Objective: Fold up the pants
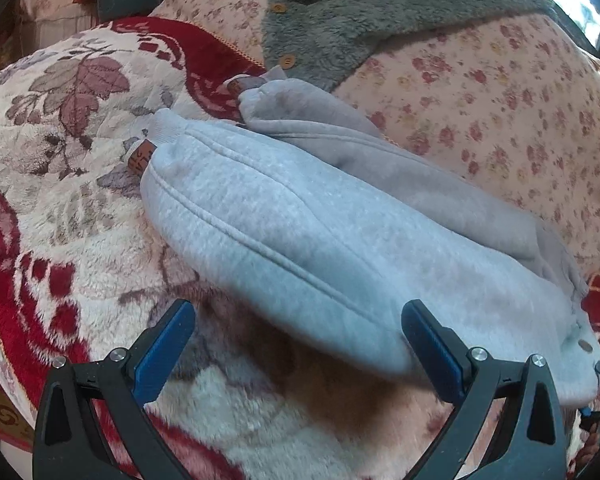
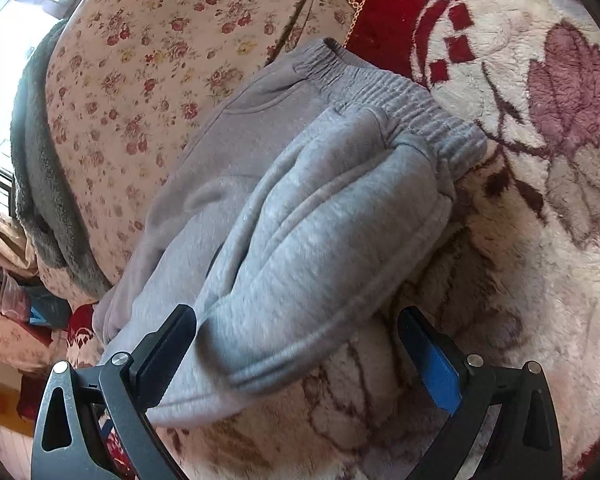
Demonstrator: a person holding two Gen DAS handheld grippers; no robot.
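Light grey fleece pants (image 1: 300,232) lie on a red-and-cream flowered plush blanket (image 1: 80,208), one leg laid over the other, cuffs with brown tags at the far end. My left gripper (image 1: 296,344) is open, its fingers wide apart over the near edge of the pants; the right finger (image 1: 436,356) touches the fabric. In the right wrist view the pants (image 2: 300,220) show their elastic waistband (image 2: 412,104) at the far end. My right gripper (image 2: 296,344) is open, with the folded near edge between its fingers.
A pink flowered quilt (image 1: 500,112) lies behind the pants and also shows in the right wrist view (image 2: 148,60). A grey fleece jacket (image 1: 360,16) with brown buttons lies on the quilt. A bright window (image 2: 16,20) is at the far left.
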